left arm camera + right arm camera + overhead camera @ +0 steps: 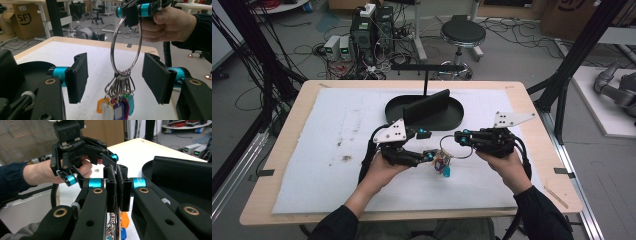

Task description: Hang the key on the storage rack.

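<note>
Left gripper (115, 82): jaws wide apart, empty, flanking the key ring (126, 45), whose cluster of coloured tags (116, 106) hangs between the pads, untouched. Right gripper (119, 188): jaws clamped together on the ring's top, holding it above the white mat (337, 125). Beyond: black tray (452, 117)

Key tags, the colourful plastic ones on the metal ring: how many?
5: orange tag, white tag, purple tag, pink tag, teal tag, bunched left to right below the silver metal ring; others may hide behind.
</note>
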Tool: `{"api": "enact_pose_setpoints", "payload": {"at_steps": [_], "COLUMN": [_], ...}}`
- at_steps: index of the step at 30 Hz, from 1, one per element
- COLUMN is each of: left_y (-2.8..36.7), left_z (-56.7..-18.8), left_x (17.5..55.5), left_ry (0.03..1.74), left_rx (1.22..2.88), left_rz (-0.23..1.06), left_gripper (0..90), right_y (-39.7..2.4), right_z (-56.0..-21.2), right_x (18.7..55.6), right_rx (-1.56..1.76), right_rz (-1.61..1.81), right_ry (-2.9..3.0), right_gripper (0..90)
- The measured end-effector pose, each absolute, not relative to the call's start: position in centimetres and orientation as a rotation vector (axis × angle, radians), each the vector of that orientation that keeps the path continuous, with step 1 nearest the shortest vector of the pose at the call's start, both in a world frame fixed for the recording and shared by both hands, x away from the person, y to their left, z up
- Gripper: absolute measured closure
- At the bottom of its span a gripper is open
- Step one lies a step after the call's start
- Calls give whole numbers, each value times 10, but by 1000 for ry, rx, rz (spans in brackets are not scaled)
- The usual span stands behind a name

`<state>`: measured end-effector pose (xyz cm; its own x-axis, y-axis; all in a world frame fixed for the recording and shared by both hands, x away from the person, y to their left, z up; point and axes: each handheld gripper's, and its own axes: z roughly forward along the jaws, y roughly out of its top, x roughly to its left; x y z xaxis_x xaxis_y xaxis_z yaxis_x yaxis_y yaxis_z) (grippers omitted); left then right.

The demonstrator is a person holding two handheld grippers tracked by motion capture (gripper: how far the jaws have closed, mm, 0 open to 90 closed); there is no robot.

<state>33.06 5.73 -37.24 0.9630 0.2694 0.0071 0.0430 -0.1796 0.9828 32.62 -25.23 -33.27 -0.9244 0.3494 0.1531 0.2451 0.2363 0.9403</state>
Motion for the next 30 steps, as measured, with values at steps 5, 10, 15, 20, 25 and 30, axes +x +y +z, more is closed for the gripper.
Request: {"api": "enact_pose_setpoints", "payload": {"at_steps": [5, 10, 15, 20, 25, 30], "left_y": [50, 44, 42, 42, 43, 45], "left_z": [-373, -374, -375, -375, -375, -375], "left_x": [331, 332, 331, 330, 330, 329], "left_ry": [222, 225, 210, 198, 194, 202], "left_rx": [1754, 1769, 1783, 1787, 1794, 1776], "left_rz": [176, 170, 170, 174, 188, 195], "left_gripper": [443, 478, 569, 666, 751, 812], "right_y": [-249, -244, -241, -240, -240, -240], "right_z": [-333, -334, -334, -335, -335, -335], "right_x": [325, 323, 322, 322, 322, 322], "right_rx": [558, 530, 513, 510, 510, 507], "right_rz": [1806, 1811, 1807, 1807, 1802, 1799], "right_ry": [2419, 2436, 2450, 2454, 2460, 2463], "right_gripper": [875, 875, 875, 875, 875, 875]}}
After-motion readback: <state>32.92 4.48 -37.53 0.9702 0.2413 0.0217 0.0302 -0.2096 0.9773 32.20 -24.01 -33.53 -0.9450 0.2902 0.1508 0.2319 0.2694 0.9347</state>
